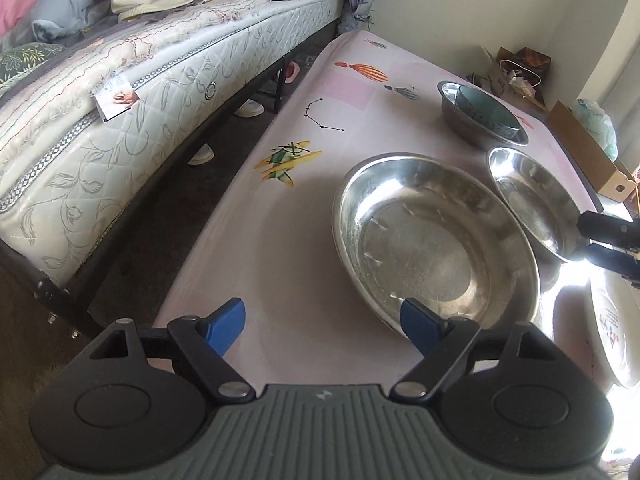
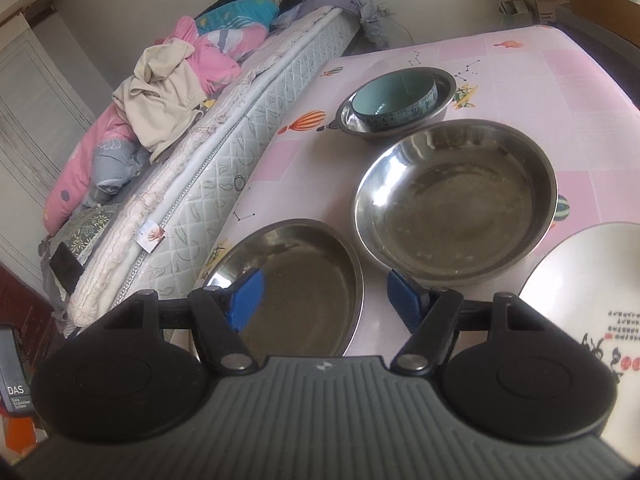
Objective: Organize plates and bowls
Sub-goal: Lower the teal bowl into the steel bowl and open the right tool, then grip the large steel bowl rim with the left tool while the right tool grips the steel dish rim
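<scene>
I am looking along both grippers at a table (image 2: 560, 92) covered with a pink patterned cloth, with a bed (image 2: 224, 152) running along its left side, a heap of bedding and clothes lying on the mattress.

My left gripper (image 1: 322, 326) is hanging over the near part of the table, its blue pads spread wide with only bare cloth between them; its right pad is showing in front of the near rim of a steel dish (image 1: 436, 236). That dish is sitting on the cloth, empty.

Just to its right a larger steel dish (image 2: 456, 200) is resting on the table, the two rims almost touching. Behind it a steel bowl (image 2: 396, 106) is standing with a pale blue-green bowl (image 2: 394, 98) nested inside it, tilted against the wall.

My right gripper (image 2: 326, 298) is hovering over the nearer dish, its pads parted and gripping nothing; in the left wrist view it is reaching in at the right edge, level with the larger dish's rim.

Furthest right, a white printed plate (image 2: 588, 292) is lying at the table's near corner.
</scene>
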A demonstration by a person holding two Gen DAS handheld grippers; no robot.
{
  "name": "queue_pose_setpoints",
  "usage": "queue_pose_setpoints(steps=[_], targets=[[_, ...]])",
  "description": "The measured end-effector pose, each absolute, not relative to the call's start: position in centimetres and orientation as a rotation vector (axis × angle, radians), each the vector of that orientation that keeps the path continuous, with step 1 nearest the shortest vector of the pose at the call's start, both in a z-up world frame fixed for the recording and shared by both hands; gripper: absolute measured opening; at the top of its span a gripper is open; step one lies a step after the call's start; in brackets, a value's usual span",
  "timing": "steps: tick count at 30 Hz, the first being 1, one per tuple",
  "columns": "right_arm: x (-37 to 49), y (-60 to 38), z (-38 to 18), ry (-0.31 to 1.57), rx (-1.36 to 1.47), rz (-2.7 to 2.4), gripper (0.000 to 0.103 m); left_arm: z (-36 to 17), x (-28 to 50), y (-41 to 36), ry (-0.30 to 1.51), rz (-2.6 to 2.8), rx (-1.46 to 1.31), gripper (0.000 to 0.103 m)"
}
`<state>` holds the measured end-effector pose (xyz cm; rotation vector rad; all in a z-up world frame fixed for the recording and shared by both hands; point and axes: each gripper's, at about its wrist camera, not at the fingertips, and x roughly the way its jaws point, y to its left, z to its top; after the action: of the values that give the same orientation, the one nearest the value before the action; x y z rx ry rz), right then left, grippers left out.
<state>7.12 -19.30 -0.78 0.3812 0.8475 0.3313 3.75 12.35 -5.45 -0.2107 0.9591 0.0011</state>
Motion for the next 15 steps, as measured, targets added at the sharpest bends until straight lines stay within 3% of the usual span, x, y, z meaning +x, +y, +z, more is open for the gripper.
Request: queue_pose_setpoints(steps=[15], targets=[[6.6, -18.2, -4.2, 0.794, 0.425, 0.225, 0.046, -6.1, 6.1, 10.8, 0.873, -0.004, -0.203, 0.076]])
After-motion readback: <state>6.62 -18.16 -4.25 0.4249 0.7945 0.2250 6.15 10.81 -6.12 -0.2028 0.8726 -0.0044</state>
